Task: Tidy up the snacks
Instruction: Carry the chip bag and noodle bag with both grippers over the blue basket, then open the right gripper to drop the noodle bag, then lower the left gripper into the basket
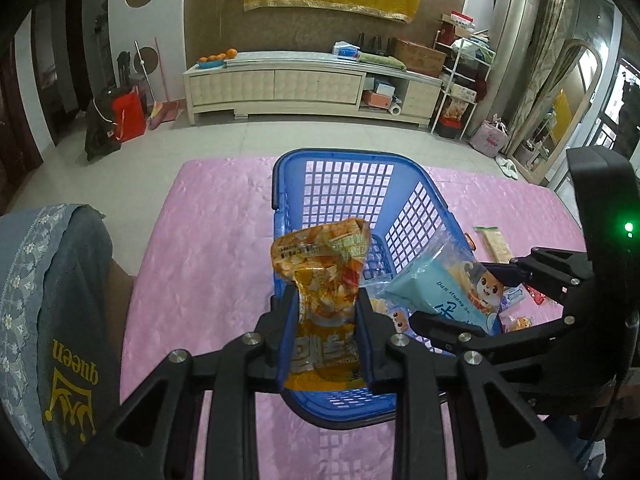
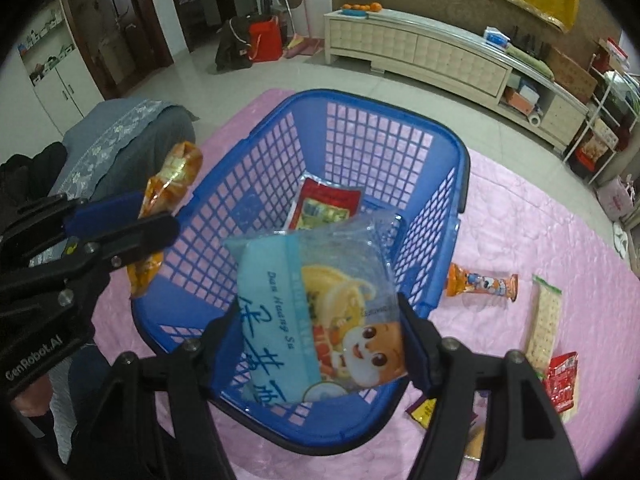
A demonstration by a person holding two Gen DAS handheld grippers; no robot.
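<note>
The orange snack packet (image 1: 320,292) stands pinched between the tightly closed fingers of the left gripper (image 1: 326,320), above the blue basket (image 1: 288,184). The light-blue snack bag (image 2: 320,312) sits clamped across the wide-set fingers of the right gripper (image 2: 320,340), over the basket's near end. Beyond those fingers a red packet (image 2: 326,204) lies inside the basket; to their right, loose snacks (image 2: 484,282) rest on the pink cloth (image 2: 540,232).

You've got an orange snack packet (image 1: 320,276) upright over the blue basket's (image 2: 400,120) near-left rim, a light-blue pastry bag (image 2: 320,312) tilted above its near end, and a red packet (image 2: 326,204) lying inside.
</note>
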